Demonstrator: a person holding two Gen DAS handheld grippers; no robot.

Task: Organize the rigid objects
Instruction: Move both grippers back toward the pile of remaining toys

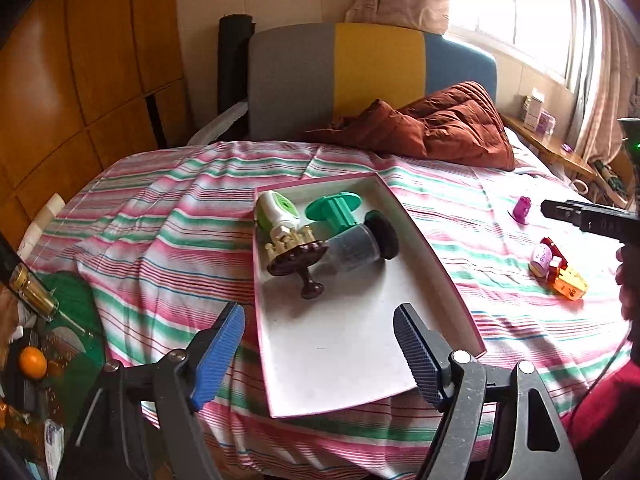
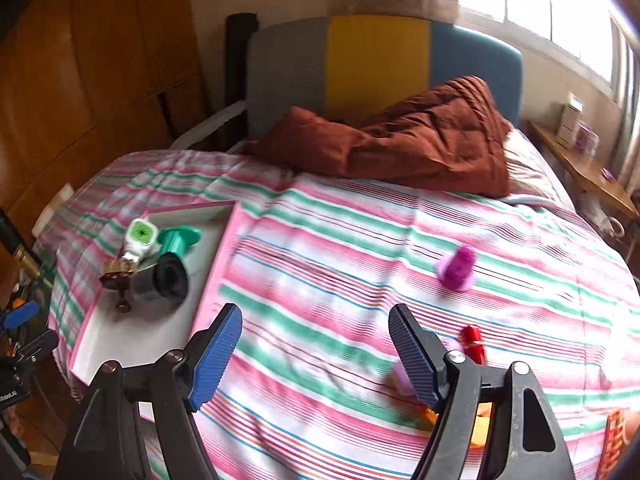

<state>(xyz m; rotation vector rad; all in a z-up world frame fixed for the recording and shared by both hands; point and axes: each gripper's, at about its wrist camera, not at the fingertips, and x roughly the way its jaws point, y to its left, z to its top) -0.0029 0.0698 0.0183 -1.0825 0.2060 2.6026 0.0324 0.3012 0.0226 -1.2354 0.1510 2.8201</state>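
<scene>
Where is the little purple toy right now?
The purple toy lies alone on the striped bedsheet, right of the tray in both views, beyond the red and yellow toys.

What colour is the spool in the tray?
Green spool, in the pink-edged tray; clearest in the left wrist view.

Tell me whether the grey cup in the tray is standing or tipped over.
Tipped over. The grey cup lies on its side on the tray floor, black end facing sideways.

Striped bedspread (image 1: 168,216), tricolour headboard (image 1: 372,68) (grey-yellow-blue), wood wardrobe (image 1: 80,80), bright window (image 1: 516,4).
</scene>
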